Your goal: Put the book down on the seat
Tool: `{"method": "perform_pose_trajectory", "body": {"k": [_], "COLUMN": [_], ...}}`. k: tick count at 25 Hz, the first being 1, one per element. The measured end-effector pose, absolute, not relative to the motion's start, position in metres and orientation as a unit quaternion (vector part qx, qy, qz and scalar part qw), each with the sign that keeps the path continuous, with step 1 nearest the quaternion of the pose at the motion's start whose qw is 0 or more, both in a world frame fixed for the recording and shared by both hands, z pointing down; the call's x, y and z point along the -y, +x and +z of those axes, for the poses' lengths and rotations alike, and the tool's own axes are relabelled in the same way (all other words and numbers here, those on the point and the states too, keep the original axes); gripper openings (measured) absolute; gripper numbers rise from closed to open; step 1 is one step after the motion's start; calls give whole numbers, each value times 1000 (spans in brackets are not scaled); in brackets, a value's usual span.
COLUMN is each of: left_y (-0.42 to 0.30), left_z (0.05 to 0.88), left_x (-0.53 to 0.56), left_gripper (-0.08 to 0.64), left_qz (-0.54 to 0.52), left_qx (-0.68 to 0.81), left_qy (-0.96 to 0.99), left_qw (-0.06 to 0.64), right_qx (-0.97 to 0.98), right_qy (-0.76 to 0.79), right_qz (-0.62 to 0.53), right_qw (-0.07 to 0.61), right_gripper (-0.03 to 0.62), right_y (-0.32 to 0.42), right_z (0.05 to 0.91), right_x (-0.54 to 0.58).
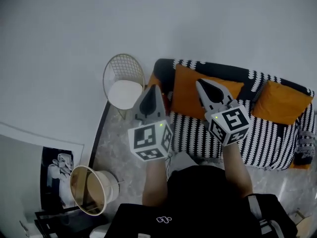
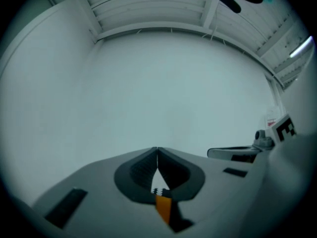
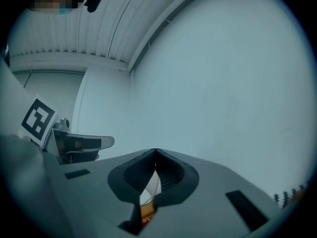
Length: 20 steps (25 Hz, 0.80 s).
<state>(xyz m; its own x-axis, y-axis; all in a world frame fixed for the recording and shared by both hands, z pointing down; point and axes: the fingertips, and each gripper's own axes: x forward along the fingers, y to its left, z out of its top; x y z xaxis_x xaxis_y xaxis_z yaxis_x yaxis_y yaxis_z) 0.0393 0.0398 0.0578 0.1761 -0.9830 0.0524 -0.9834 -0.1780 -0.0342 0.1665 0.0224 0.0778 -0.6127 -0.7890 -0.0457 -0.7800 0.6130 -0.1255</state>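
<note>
**No book in hand yet, and two possible seats**

Closest in, there's a pale shape (image 1: 182, 160) down by the person's chest. It might be the book, but honestly I can't tell, and I can't find the book anywhere else in any view. So where it is: unknown.

The left gripper (image 1: 153, 90) and right gripper (image 1: 203, 86) are both held up side by side, jaws pinched fully together on nothing. Both gripper views show bare wall (image 2: 163, 83), so neither camera is looking at a landing spot.

Stuff that could go sideways, as I see it:

- Closed jaws can't grab. Going for the book without opening first would probably just shove it away.
- Past the grippers, the striped sofa (image 1: 267, 138) has orange cushions (image 1: 282, 103) leaning along the back. A book set down too far back could land tilted on one and slide.
- The wire chair (image 1: 111, 68) to the left has a small round pad, so a book could overhang and tip off.
- "Seat" could mean either, so picking the wrong one is a risk.
</note>
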Motion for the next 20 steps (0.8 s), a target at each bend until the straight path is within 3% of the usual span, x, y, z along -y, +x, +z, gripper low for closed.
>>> {"method": "perform_pose_trajectory", "body": {"k": [6,20], "left_y": [66,69], "left_z": [30,39], "left_x": [-55,-45], "left_gripper": [14,14], "left_qz": [15,19], "left_qx": [633,650], "left_qy": [774,759], "left_qw": [-32,-25], "right_qx": [-900,-898], "right_qy": [-429,-437], "right_qz": [-9,3], "right_qw": [70,55], "right_gripper": [11,11], "right_y": [169,174], "right_z": [43,47], "right_x": [-34,-25]}}
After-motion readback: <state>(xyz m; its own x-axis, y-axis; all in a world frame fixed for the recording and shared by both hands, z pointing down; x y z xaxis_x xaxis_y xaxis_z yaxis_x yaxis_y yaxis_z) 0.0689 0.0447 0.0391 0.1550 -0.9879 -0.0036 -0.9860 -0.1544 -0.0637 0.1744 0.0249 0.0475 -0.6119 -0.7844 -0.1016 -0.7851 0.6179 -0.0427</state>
